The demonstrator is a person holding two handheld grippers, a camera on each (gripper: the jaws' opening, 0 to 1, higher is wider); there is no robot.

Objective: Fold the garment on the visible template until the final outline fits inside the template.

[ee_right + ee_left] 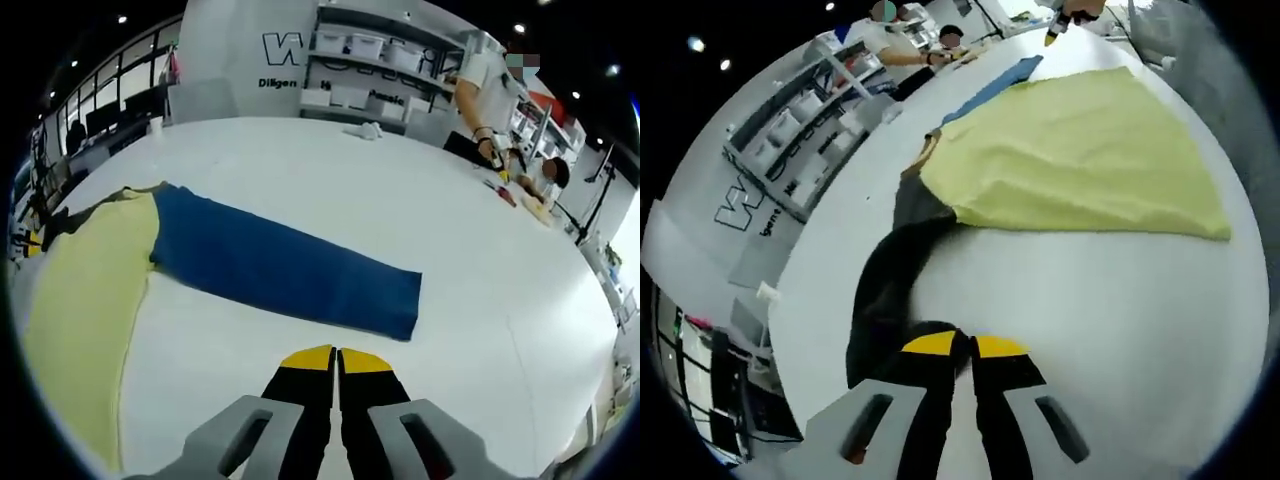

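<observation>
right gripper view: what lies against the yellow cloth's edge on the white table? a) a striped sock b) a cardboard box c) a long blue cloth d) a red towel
c, a long blue cloth stretches flat across the white table from the edge of the yellow cloth.

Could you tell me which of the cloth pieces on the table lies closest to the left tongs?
The dark sleeve-like piece: it runs down to the left tongs, ending beside their tips. The yellow cloth and the blue cloth lie farther up the white table.
</observation>
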